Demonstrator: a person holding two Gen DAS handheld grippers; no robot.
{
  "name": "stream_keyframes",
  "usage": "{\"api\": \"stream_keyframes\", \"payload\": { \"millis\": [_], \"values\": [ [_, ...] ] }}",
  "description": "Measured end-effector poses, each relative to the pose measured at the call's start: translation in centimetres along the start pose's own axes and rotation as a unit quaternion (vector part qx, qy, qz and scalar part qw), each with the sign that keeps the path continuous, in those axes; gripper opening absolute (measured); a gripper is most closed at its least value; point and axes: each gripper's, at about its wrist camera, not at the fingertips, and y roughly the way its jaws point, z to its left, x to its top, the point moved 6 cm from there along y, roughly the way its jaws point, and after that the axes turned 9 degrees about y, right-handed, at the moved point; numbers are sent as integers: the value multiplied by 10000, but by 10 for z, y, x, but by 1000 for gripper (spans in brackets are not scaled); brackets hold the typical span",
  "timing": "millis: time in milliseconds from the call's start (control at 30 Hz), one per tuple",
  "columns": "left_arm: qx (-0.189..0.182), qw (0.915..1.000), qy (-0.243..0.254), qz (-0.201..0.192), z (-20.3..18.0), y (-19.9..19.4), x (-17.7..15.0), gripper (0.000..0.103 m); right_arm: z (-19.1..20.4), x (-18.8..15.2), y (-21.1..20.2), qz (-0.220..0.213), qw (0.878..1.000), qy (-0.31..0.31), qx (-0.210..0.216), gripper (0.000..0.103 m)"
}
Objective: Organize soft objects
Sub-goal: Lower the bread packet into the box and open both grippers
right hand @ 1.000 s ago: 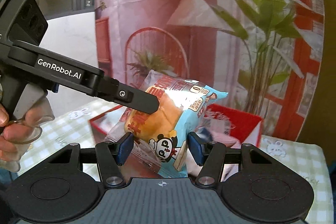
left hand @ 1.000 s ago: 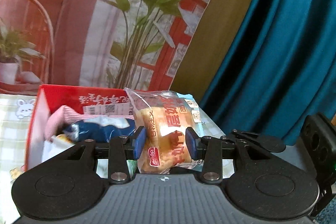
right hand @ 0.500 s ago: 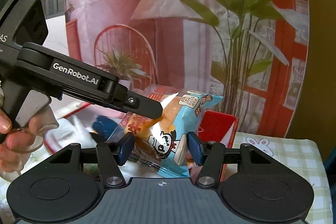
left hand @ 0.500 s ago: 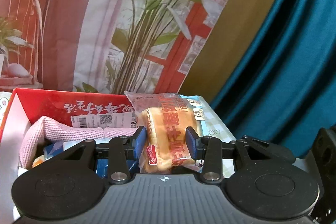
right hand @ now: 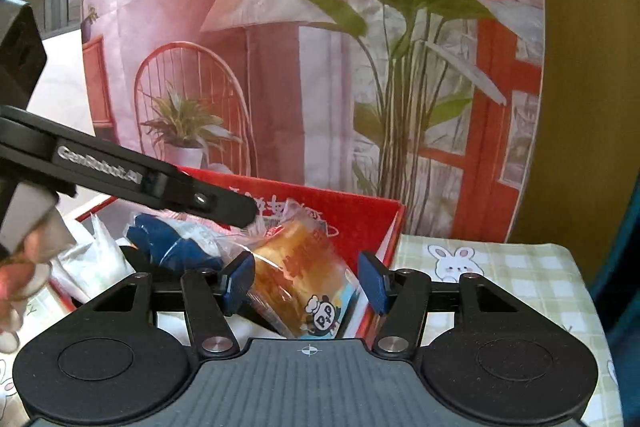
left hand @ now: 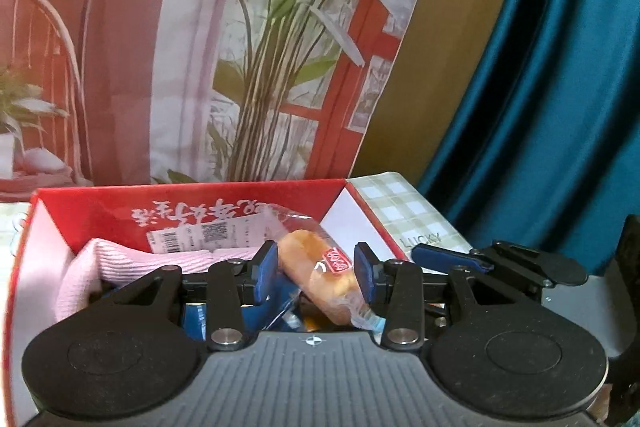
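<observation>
Both tools, left (left hand: pixel 315 271) and right (right hand: pixel 306 281), pinch the bread packet (right hand: pixel 298 279) over the red box (left hand: pixel 236 201), pink cloth (left hand: pixel 120 267) inside.

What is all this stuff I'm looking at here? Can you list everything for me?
Bread packet: one, golden bun in clear and light-blue wrap, over the box, between both tools.
Box: one, red cardboard, open-topped, on the table.
Cloth: one, pink, inside the box.
Blue bag: one, dark blue, inside the box.
Tablecloth: one, green check with rabbits.
Backdrop: one, printed pink room with plants.
Curtain: one, teal, at the right.
Left tool: black, blue pads, around the packet.
Right tool: same, at the packet's other end.
Hand: partly seen, holding the left tool.
</observation>
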Motion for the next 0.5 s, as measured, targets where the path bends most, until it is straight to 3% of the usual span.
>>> {"api": "stream_keyframes", "payload": {
  "millis": [333,500],
  "values": [
    [214,9993,295,-116,-13,-35,-21,44,22,-20,-44,-188,9995,-197,174,54],
    [267,9986,398,-236,-22,-61,-41,52,25,-36,-76,-207,9992,-270,197,54]
  ]
}}
